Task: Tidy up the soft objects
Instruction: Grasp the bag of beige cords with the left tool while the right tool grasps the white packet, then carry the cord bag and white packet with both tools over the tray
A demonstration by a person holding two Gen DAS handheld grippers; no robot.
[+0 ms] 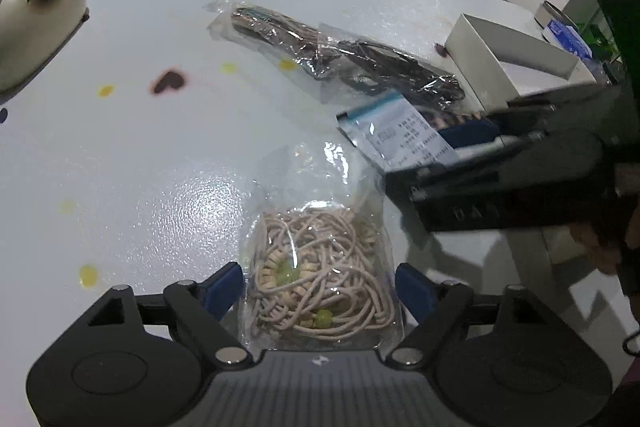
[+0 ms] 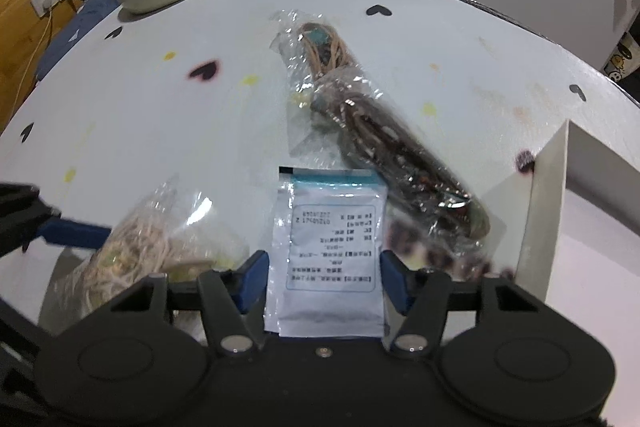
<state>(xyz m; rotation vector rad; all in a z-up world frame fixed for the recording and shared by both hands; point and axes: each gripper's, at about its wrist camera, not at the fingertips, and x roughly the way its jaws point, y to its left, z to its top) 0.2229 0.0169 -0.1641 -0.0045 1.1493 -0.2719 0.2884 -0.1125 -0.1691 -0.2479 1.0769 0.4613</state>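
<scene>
here the left gripper (image 1: 320, 287) stands spread around the bag of beige cord (image 1: 316, 275), pads apart from it; the right gripper (image 2: 324, 283) brackets the labelled packet (image 2: 332, 251), its grip unclear.

Black tongs (image 1: 320, 287), blue fingertips (image 1: 222, 287), silver pivot screws.

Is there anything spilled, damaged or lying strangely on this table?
Nothing is spilled or damaged. The bags of beige cord and dark cords and the labelled packet lie loose outside the white box.

White table (image 2: 160, 131), scattered heart print
</scene>
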